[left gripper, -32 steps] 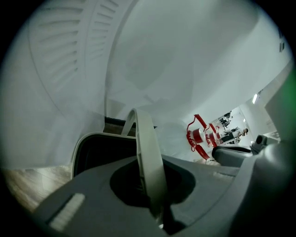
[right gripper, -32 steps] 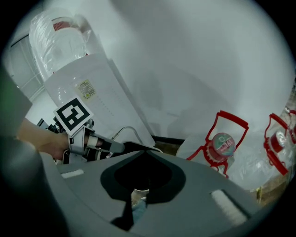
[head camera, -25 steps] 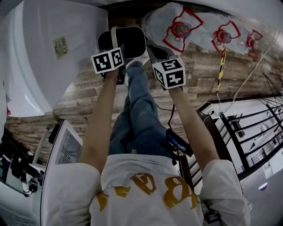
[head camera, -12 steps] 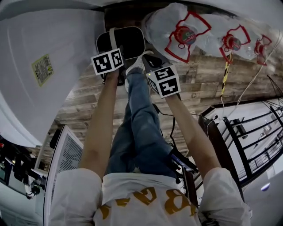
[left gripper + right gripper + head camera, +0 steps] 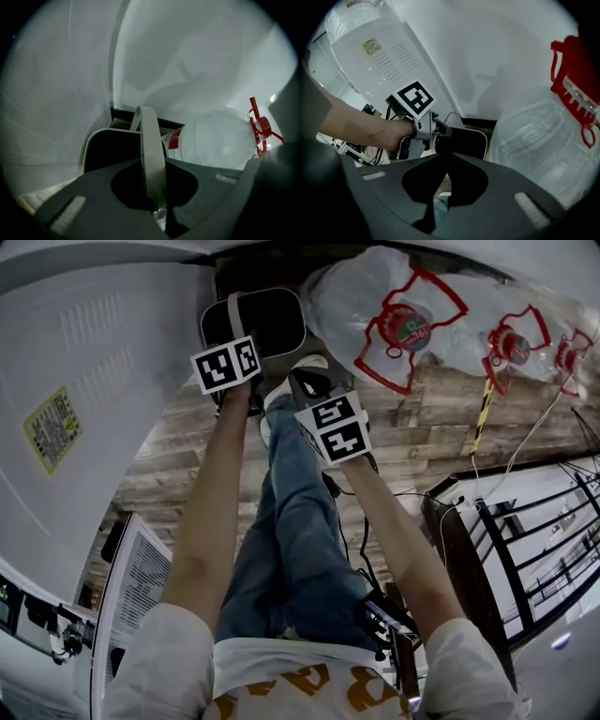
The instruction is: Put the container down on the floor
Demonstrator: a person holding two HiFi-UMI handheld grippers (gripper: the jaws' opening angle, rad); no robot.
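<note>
The container (image 5: 272, 322) is dark with a pale rim and a pale strap handle (image 5: 234, 313). It hangs low over the wooden floor (image 5: 422, 418), beside the person's shoe. My left gripper (image 5: 232, 341) is shut on that handle; in the left gripper view the handle (image 5: 151, 140) runs straight up between the closed jaws of the left gripper (image 5: 157, 206), with the container (image 5: 110, 150) below. The frames do not show whether the container touches the floor. My right gripper (image 5: 302, 382) hovers just right of it, shut and holding nothing. In the right gripper view the right gripper (image 5: 431, 211) faces the left gripper (image 5: 440, 129).
Large clear water jugs (image 5: 375, 306) with red handles lie right of the container, close in the right gripper view as a jug (image 5: 539, 145). A tall white appliance (image 5: 94, 381) fills the left. A white grilled unit (image 5: 141, 568) and a black rail frame (image 5: 506, 531) flank the person's legs.
My right gripper has drifted left and back toward the person. The left gripper keeps its hold on the handle, and the view has swung so the white appliance fills more of the left.
</note>
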